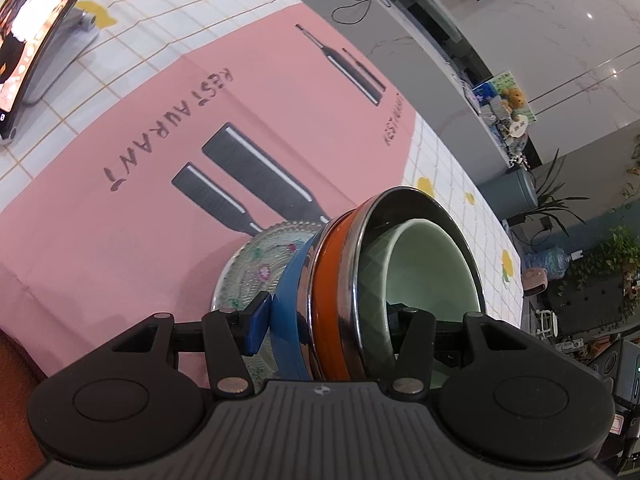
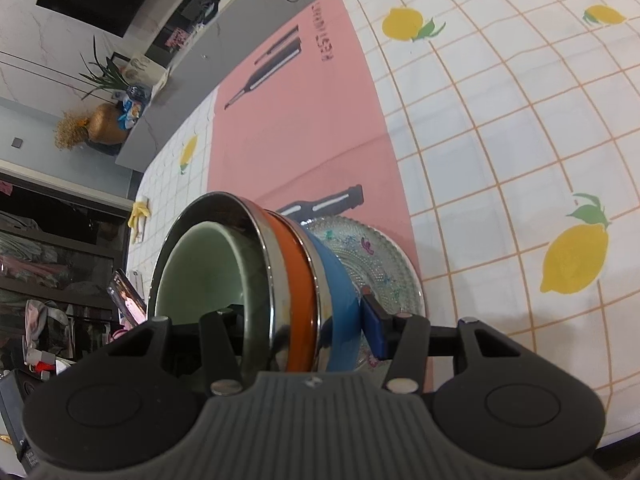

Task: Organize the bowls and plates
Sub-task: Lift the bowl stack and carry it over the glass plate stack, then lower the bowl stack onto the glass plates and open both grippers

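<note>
A nested stack of bowls fills both views: a blue bowl [image 1: 290, 304] outermost, an orange bowl [image 1: 330, 280] inside it, and a pale green bowl [image 1: 432, 264] innermost. My left gripper [image 1: 328, 322] is shut on the stack's rim from one side. My right gripper [image 2: 304, 320] is shut on it from the opposite side, where the blue bowl [image 2: 340, 296], orange bowl [image 2: 298, 280] and green bowl [image 2: 200, 268] show too. A patterned glass plate [image 1: 250, 268] lies on the pink placemat under the stack, also in the right wrist view [image 2: 376, 264].
The pink placemat [image 1: 160, 184] lies on a white lemon-print tablecloth [image 2: 520, 120]. A tablet on a stand [image 1: 36, 40] is at the far left of the table. The table edge and a grey counter [image 1: 440, 40] lie beyond.
</note>
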`<state>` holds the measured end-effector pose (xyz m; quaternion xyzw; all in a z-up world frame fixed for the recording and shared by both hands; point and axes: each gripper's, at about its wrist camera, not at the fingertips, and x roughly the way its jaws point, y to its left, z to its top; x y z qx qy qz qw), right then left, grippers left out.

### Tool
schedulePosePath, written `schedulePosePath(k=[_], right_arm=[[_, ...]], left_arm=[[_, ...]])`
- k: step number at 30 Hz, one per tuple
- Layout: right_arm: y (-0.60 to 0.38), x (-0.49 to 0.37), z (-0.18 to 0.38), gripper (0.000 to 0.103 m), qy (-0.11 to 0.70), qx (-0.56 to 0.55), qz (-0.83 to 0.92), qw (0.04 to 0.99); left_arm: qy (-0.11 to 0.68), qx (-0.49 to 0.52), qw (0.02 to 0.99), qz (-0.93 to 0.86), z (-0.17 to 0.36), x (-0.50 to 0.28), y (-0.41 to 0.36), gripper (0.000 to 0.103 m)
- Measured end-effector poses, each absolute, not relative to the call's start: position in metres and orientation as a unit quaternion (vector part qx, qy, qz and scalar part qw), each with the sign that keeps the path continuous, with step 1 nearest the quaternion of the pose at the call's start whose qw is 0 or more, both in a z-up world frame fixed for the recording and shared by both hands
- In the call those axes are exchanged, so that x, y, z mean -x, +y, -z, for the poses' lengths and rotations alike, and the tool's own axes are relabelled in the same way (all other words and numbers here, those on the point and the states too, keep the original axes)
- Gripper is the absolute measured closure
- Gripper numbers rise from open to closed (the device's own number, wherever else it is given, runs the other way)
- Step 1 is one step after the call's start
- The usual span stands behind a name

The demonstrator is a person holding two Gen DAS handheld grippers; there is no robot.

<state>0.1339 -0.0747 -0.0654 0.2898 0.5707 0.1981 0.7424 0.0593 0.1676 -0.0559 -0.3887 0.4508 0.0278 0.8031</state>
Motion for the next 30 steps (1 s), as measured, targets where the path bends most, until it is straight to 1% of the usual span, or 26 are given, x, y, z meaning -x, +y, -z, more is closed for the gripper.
schedulePosePath(k=[12,18,21,23,24,26,30], right_arm=[[-0.077,-0.135,0.077,0.053,0.57,-0.287,-0.208,0.742],[-0.079,-0.136,0.078,0.052,0.574,-0.29,-0.209,0.737],[-0.078,-0.135,0.075,0.048,0.571,-0.288,-0.213,0.738],[-0.078,-0.135,0.073,0.037,0.568,-0.292,-0.223,0.736],[-0.078,-0.135,0.07,0.036,0.567,-0.289,-0.227,0.737],[-0.078,-0.134,0.066,0.036,0.562,-0.281,-0.228,0.744],[-0.081,-0.13,0.054,0.035,0.547,-0.27,-0.232,0.758]], left_arm=[[0.448,0.392,0.803,-0.025,0.067,-0.056,0.168,0.045],[0.457,0.403,0.793,-0.03,0.067,-0.056,0.168,0.044],[0.457,0.402,0.792,-0.034,0.067,-0.057,0.167,0.043],[0.453,0.395,0.798,-0.039,0.064,-0.057,0.166,0.043],[0.45,0.389,0.803,-0.042,0.062,-0.056,0.166,0.041],[0.436,0.381,0.814,-0.045,0.054,-0.055,0.165,0.032],[0.418,0.361,0.833,-0.048,0.039,-0.052,0.164,0.031]])
